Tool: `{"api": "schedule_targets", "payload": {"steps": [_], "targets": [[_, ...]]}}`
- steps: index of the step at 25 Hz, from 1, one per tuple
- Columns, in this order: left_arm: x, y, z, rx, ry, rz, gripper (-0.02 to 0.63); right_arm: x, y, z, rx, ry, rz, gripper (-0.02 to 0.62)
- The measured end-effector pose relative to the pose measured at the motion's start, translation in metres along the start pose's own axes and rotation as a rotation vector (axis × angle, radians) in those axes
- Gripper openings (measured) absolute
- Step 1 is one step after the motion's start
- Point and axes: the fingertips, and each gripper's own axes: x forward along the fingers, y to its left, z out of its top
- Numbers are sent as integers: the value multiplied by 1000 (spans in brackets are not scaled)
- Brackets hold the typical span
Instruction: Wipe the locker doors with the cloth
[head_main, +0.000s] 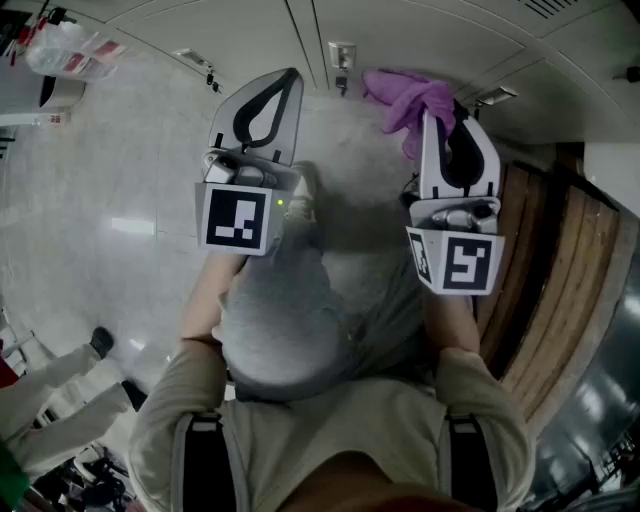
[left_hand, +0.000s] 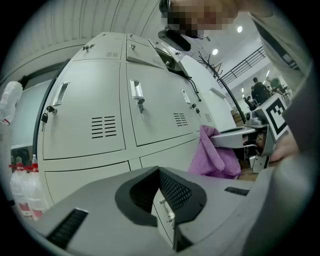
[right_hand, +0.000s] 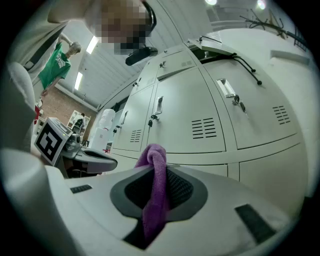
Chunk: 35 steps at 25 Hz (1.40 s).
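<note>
A bank of grey locker doors (left_hand: 85, 120), vented and with keys hanging below the handles, runs across 12 o'clock in the head view above a pale floor (head_main: 110, 190). At 1 o'clock the right gripper (head_main: 437, 118) pinches the purple cloth (right_hand: 156, 190), which bunches past its tips, close to the doors but apparently not touching them. At 11 o'clock the left gripper (head_main: 288, 80) has its jaws pressed together on nothing. No door shows a wiped patch, so the wiping seems yet to begin, with every door left.
</note>
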Motion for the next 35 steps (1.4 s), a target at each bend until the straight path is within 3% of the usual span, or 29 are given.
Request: {"api": "schedule_targets", "payload": {"steps": [35], "targets": [[0,-5,-2,-19,12,-41,3,2,4,-7,19,20,9,51]]}}
